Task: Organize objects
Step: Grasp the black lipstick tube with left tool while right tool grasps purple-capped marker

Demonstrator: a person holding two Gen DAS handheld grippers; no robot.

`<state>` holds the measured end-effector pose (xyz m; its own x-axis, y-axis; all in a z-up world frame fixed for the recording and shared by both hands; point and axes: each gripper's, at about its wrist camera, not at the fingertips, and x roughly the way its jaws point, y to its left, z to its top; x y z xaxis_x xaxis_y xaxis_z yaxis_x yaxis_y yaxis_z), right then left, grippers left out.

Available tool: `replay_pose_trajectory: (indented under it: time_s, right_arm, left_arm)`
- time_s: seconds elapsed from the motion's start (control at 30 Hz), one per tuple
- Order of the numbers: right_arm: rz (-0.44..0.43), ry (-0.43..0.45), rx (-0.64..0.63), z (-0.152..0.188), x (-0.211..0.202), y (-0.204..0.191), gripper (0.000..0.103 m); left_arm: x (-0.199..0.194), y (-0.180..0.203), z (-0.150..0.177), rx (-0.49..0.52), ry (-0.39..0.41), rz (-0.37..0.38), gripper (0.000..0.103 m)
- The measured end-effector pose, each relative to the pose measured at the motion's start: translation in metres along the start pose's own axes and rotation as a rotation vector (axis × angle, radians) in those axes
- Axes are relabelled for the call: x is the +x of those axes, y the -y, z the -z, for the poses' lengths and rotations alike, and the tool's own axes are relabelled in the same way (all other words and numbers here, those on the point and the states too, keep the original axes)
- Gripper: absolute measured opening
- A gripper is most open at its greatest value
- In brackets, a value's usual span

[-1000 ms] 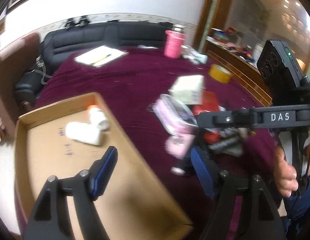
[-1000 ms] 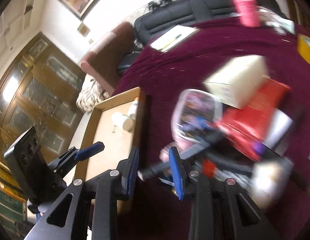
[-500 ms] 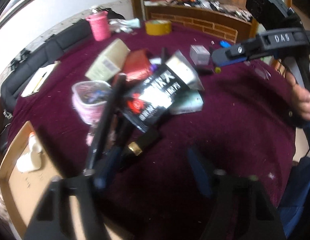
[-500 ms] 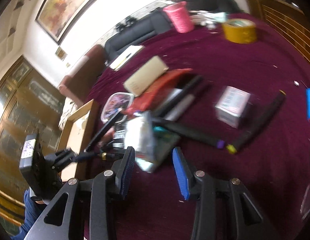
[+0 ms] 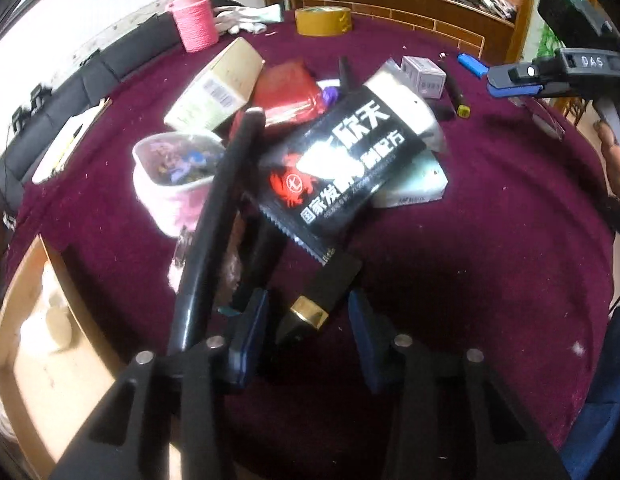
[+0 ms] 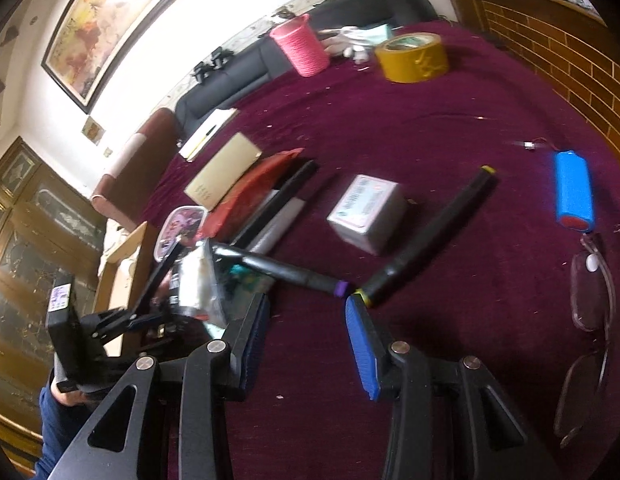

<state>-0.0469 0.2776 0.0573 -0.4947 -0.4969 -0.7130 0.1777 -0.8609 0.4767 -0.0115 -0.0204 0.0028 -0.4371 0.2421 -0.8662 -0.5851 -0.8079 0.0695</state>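
Observation:
A heap of objects lies on the maroon cloth. It includes a black packet (image 5: 341, 160) with white characters, a lidded pink cup (image 5: 178, 176), a beige box (image 5: 218, 88) and a red packet (image 5: 290, 92). My left gripper (image 5: 308, 332) points down at the heap's near edge. Its jaws are closing around a black tube with a gold band (image 5: 317, 296), and gaps still show on both sides. My right gripper (image 6: 310, 340) is open and empty. Its right pad tip is beside the yellow-ended black marker (image 6: 429, 236), and a purple-ended marker (image 6: 286, 270) lies just ahead.
A cardboard box (image 5: 30, 320) holding white bottles sits at the left table edge. A long black rod (image 5: 218, 216) leans across the heap. A grey box (image 6: 365, 212), blue cylinder (image 6: 573, 192) and glasses (image 6: 589, 320) lie to the right. A tape roll (image 6: 413, 56) and pink holder (image 6: 302, 46) stand at the back.
My left gripper swung from over the cardboard box to the heap, sank, and narrowed around the gold-banded tube. My right gripper moved right across the cloth to the markers and widened a little.

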Motion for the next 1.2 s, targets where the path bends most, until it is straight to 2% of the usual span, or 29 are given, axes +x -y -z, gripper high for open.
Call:
replay_pose_trajectory:
  time_s: [0.07,0.13,0.2,0.3,0.43,0.5,0.63,0.67,0.77,0.83,1.0,1.2]
  right_arm:
    - [0.018,-0.009,-0.010,-0.003,0.002,0.002,0.043]
    - [0.042,-0.026,-0.046,-0.008,0.008,-0.003,0.043]
    - [0.054,-0.051,-0.106,-0.012,0.015,-0.013,0.043]
    - [0.053,-0.093,-0.296,-0.013,0.030,-0.040,0.043]
    - [0.168,-0.145,-0.565,-0.010,0.059,-0.068,0.043]
    - [0.219,-0.137,-0.621,-0.014,0.070,-0.072,0.043]
    - [0.206,-0.166,-0.699,-0.017,0.092,-0.076,0.040]
    - [0.206,-0.169,-0.703,-0.017,0.095,-0.076,0.031]
    - [0.179,-0.168,-0.635,-0.019,0.090,-0.073,0.016]
    - [0.142,-0.161,-0.561,-0.013,0.080,-0.070,0.016]
    - [0.099,-0.152,-0.400,0.018,0.049,-0.053,0.016]
    - [-0.024,-0.119,-0.239,0.049,0.023,-0.042,0.016]
  left_arm:
    - [-0.001,0.000,0.004,-0.072,-0.002,0.013,0.028]
    - [-0.005,0.005,0.008,-0.126,0.004,0.011,0.024]
    - [-0.009,0.015,0.015,-0.172,0.011,0.018,0.024]
    - [-0.013,0.023,0.022,-0.236,0.035,0.017,0.024]
    - [-0.015,0.022,0.025,-0.295,0.069,0.009,0.024]
    - [-0.015,0.021,0.025,-0.307,0.074,0.010,0.024]
    - [-0.015,0.023,0.024,-0.308,0.075,0.003,0.026]
    - [-0.015,0.023,0.023,-0.310,0.076,0.001,0.026]
    - [-0.014,0.025,0.025,-0.321,0.088,-0.009,0.026]
    - [-0.015,0.024,0.026,-0.331,0.103,-0.014,0.026]
    - [-0.017,0.017,0.030,-0.404,0.125,-0.013,0.017]
    - [-0.021,0.016,0.034,-0.449,0.140,0.016,0.017]
